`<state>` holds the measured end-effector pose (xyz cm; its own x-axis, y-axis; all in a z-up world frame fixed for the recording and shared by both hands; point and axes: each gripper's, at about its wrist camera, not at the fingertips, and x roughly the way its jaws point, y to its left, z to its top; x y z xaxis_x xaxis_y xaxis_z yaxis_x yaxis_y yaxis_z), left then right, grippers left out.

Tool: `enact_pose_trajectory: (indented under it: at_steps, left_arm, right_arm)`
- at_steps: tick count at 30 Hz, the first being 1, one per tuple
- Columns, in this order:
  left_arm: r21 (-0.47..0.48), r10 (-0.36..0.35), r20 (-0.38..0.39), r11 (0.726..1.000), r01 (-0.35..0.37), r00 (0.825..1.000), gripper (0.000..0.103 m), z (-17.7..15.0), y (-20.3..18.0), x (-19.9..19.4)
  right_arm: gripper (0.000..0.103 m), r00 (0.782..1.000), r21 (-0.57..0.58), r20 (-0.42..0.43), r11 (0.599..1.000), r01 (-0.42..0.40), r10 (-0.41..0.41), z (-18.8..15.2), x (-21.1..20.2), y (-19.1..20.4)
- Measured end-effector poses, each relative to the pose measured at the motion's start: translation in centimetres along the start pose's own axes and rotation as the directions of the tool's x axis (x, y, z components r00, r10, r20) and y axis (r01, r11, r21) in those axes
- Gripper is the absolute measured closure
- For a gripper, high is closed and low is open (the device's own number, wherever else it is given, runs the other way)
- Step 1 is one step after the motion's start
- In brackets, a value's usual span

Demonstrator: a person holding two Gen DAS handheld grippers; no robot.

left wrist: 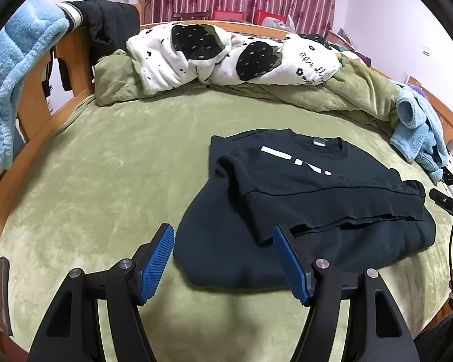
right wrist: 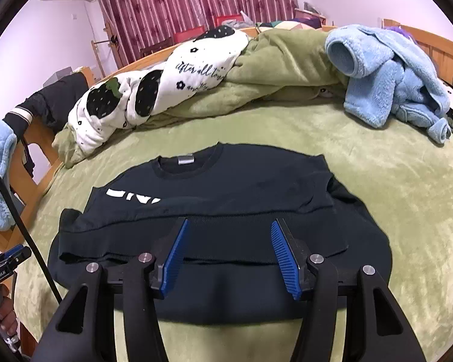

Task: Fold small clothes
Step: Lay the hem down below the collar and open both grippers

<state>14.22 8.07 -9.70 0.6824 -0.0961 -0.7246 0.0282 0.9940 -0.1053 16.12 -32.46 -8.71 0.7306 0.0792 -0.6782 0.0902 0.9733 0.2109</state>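
A small black sweatshirt (left wrist: 317, 199) with white print lies partly folded on the green bed cover (left wrist: 105, 166), its hem part doubled over the body. My left gripper (left wrist: 223, 235) is open and empty, just above the garment's near left edge. In the right wrist view the sweatshirt (right wrist: 241, 199) lies straight ahead with its collar away from me. My right gripper (right wrist: 228, 229) is open and empty, held over the folded hem band. The left gripper's body (right wrist: 6, 268) shows at the left edge of that view.
A white strawberry-print quilt (left wrist: 226, 54) and bunched green blanket (left wrist: 347, 90) lie along the far side. Light blue fleece clothes (right wrist: 389, 81) lie at the right; another blue fleece (left wrist: 12, 84) hangs on the wooden bed frame (left wrist: 72, 60) at left.
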Motion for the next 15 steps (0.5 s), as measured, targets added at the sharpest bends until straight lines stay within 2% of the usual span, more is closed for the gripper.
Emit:
enact_pose_trajectory:
  at_steps: [3,11,15]
  left_arm:
    - [-0.008,0.000,-0.001,1.000,0.000,1.000,0.037,-0.1,0.3,0.0]
    - [-0.014,-0.005,0.004,1.000,0.005,1.000,0.037,-0.2,1.0,0.1]
    - [-0.023,-0.002,-0.003,1.000,0.002,1.000,0.037,-0.4,1.4,0.6]
  right_arm:
    - [0.054,1.000,0.002,-0.016,1.000,-0.013,0.013,-0.3,0.3,0.3]
    - [0.062,0.999,-0.028,-0.046,1.000,0.000,-0.001,-1.2,1.4,1.0]
    - [0.069,0.997,-0.035,-0.077,0.999,0.011,-0.014,-1.8,2.3,0.9]
